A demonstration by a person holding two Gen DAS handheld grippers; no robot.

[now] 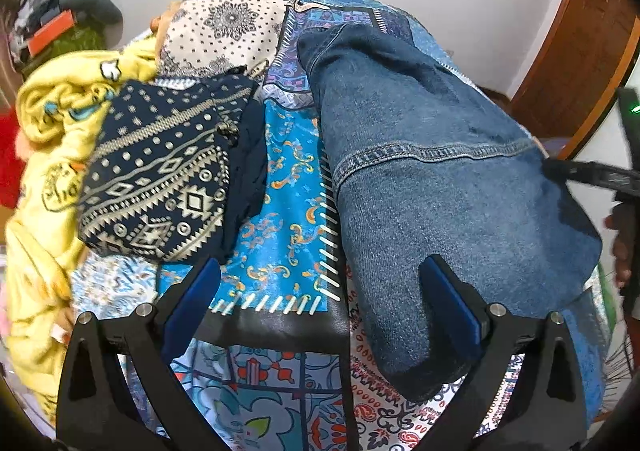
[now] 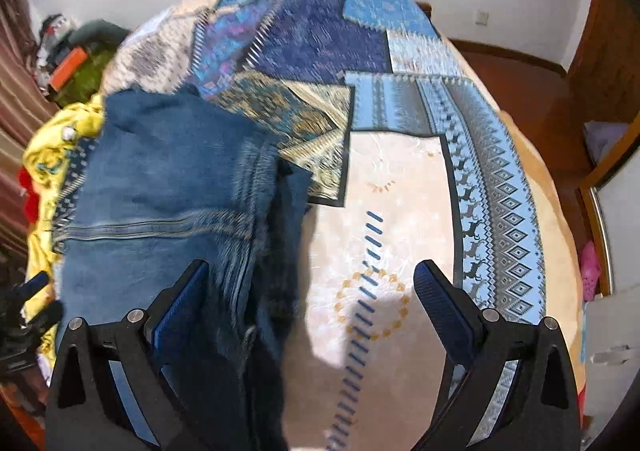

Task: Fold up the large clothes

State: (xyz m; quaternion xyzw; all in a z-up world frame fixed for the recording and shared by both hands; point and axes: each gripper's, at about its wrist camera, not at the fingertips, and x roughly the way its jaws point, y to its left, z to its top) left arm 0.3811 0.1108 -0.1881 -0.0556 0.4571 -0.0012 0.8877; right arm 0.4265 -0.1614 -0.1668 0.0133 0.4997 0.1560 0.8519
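A pair of blue denim jeans (image 1: 432,155) lies folded lengthwise on the patterned bedspread (image 1: 284,211), running from near to far. My left gripper (image 1: 320,283) is open and empty above the bed, its right finger (image 1: 448,303) over the near end of the jeans. In the right wrist view the jeans (image 2: 168,187) lie at the left. My right gripper (image 2: 312,291) is open and empty, its left finger (image 2: 180,299) over the denim and its right finger over bare bedspread (image 2: 400,191).
A folded navy patterned garment (image 1: 160,171) lies left of the jeans. A yellow printed garment (image 1: 48,155) is heaped at the bed's left edge. A cluttered pile (image 1: 52,23) stands far left. A wooden door frame (image 1: 580,51) is at the right.
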